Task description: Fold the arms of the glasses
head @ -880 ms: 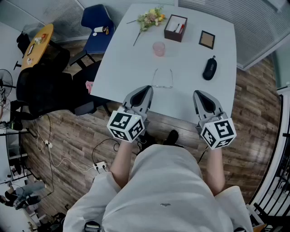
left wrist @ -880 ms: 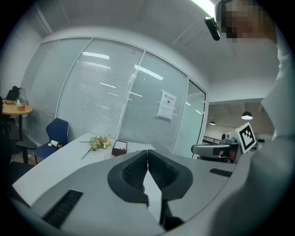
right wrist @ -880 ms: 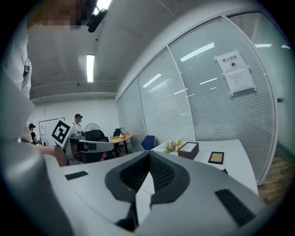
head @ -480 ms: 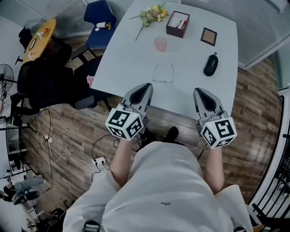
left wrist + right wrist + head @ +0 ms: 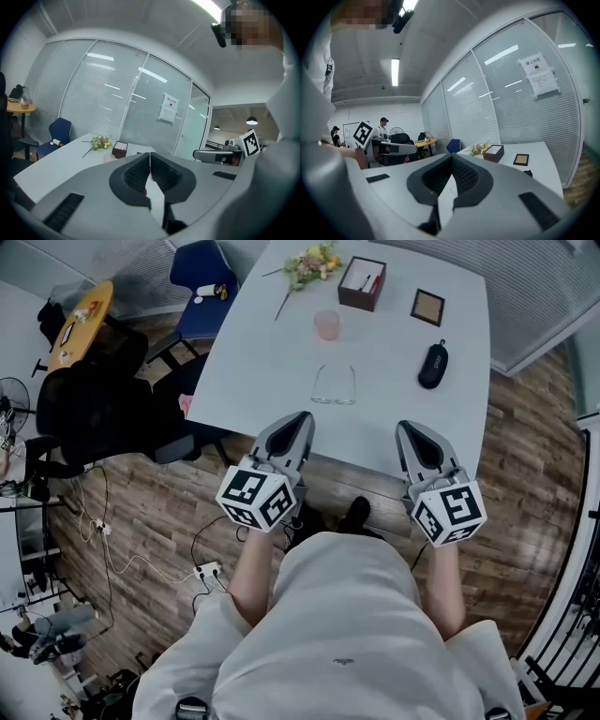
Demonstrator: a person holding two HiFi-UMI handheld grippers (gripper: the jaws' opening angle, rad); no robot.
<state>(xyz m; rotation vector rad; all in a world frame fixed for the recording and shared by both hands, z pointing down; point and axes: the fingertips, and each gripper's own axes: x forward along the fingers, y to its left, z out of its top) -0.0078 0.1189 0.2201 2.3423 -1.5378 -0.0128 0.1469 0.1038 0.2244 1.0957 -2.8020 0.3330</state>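
Note:
A pair of thin-rimmed glasses (image 5: 334,385) lies on the white table (image 5: 394,427) with both arms spread open, pointing away from me. My left gripper (image 5: 298,420) hovers over the table's near edge, a little short and left of the glasses, its jaws shut and empty. My right gripper (image 5: 411,431) hangs level with it further right, also shut with nothing held. In the left gripper view the jaws (image 5: 150,154) meet tip to tip. In the right gripper view the jaws (image 5: 452,157) are likewise pressed together.
Beyond the glasses stand a pink cup (image 5: 327,324), a dark box (image 5: 363,283) with pens, a small picture frame (image 5: 427,307) and a flower sprig (image 5: 307,265). A black glasses case (image 5: 432,365) lies at the right. Chairs (image 5: 201,281) stand left of the table.
Both grippers have stayed nearly still at the table's near edge. The view has shifted slightly, so the table's things sit a bit higher in the head view.

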